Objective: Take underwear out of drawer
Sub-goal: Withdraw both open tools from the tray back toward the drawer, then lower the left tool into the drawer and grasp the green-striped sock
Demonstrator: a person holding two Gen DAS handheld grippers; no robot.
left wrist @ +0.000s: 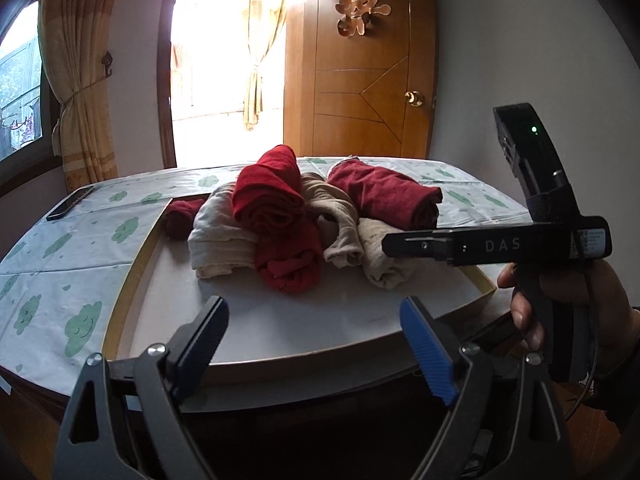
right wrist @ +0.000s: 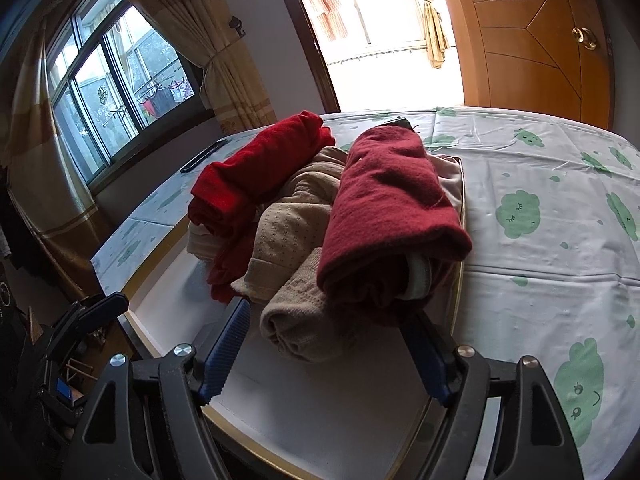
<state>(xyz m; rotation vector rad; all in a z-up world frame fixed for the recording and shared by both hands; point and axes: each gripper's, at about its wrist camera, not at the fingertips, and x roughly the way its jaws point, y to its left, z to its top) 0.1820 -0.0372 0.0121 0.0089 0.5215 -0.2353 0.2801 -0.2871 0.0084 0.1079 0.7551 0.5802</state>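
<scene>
A bed (left wrist: 60, 240) covered with a pale sheet printed with green clouds filled the middle of the room, and a wooden door (left wrist: 360, 80) stood beyond it on the far right. On the bed lay a shallow open drawer (left wrist: 132, 280) with a white floor and a pale wooden rim. The underwear (left wrist: 280, 220) sat piled at the far half of the drawer: rolled red and beige pieces leaning on one another, with one dark red roll (right wrist: 392, 208) at the right side, against the drawer's right wall.

The left gripper (left wrist: 316, 344) hung just above the near edge of the drawer, its blue-padded jaws spread wide and holding nothing, well short of the pile. The right gripper (right wrist: 332, 352) was inside the drawer at the near right of the pile, jaws likewise wide apart and gripping nothing; a beige roll (right wrist: 304, 320) lay between its fingers, and the right finger (right wrist: 424, 352) reached under the near end of the dark red roll. From the left wrist view, the right gripper's black body showed side-on, held in a hand (left wrist: 560, 304).

A dark phone (left wrist: 70, 203) rested on the sheet at the far left, well apart from the drawer.
</scene>
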